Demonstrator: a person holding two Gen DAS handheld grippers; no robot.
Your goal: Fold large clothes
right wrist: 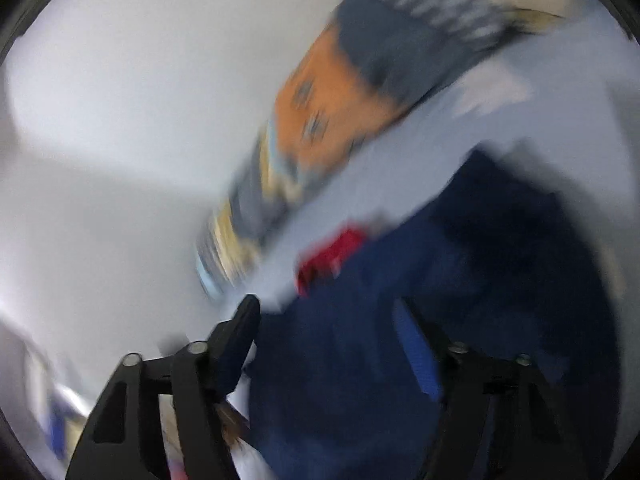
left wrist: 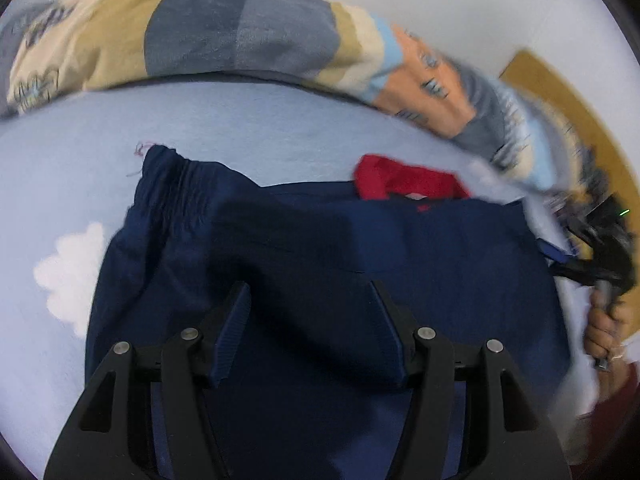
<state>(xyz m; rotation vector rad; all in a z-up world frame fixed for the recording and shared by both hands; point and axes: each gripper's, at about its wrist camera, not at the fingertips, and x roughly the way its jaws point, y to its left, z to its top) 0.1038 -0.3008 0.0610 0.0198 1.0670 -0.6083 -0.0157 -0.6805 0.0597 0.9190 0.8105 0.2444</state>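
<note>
Lying flat on light blue bed sheet (left wrist: 248, 120): navy top (left wrist: 440, 248) with red collar (left wrist: 404, 178), partly folded.

Hovering over it, jaws wide, holding nothing: left gripper (left wrist: 310, 300).

Blurry, also wide, at cloth edge: right gripper (right wrist: 328, 312).

Likely lining up next fold; needing grab on near edge ahead of jaws.

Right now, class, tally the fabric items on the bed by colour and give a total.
Navy garment: 1
Red garment: 1
Patchwork quilt: 1
Light blue sheet: 1
Total: 4
</note>
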